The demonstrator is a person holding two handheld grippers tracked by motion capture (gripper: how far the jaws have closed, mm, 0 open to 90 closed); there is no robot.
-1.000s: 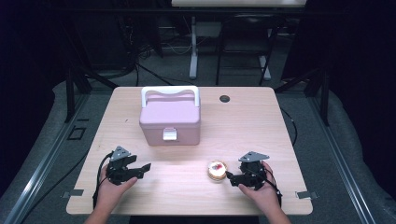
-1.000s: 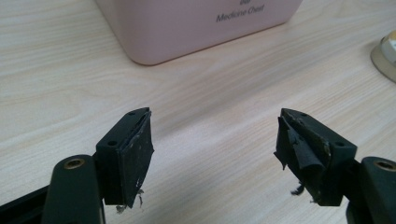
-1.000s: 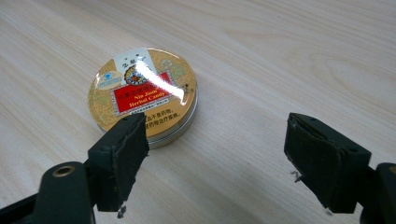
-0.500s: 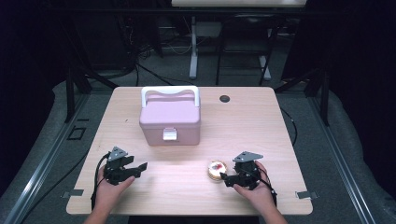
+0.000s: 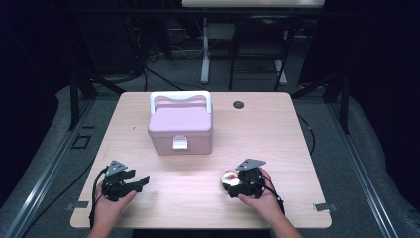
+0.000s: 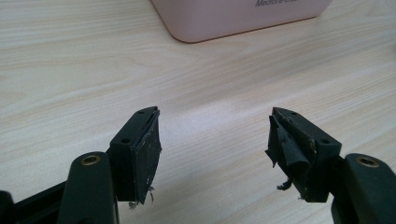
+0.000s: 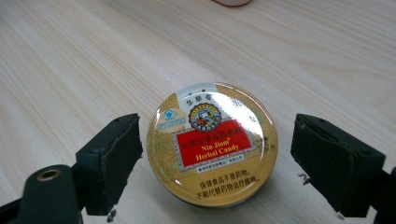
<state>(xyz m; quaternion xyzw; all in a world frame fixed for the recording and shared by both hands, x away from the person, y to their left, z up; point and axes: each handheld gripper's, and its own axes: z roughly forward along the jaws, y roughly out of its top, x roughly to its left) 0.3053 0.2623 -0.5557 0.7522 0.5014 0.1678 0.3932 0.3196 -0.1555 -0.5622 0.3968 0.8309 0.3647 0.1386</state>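
There, round glossy candy tin (image 7: 212, 143) between matte black right tool (image 7: 215, 163) jaws

Dark room; grey floor (image 5: 356, 163); cables (image 5: 163, 79)

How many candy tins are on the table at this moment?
1. The candy tin lies flat near the table's front edge, between the open jaws of the right gripper. The closed pink box may hide others.

Left hand (image 5: 106, 206) low at near left holding left claw (image 5: 140, 181), jaws spread wide, right hand (image 5: 261, 198) at near right, right claw (image 5: 229, 182) jaws apart, both angled inward
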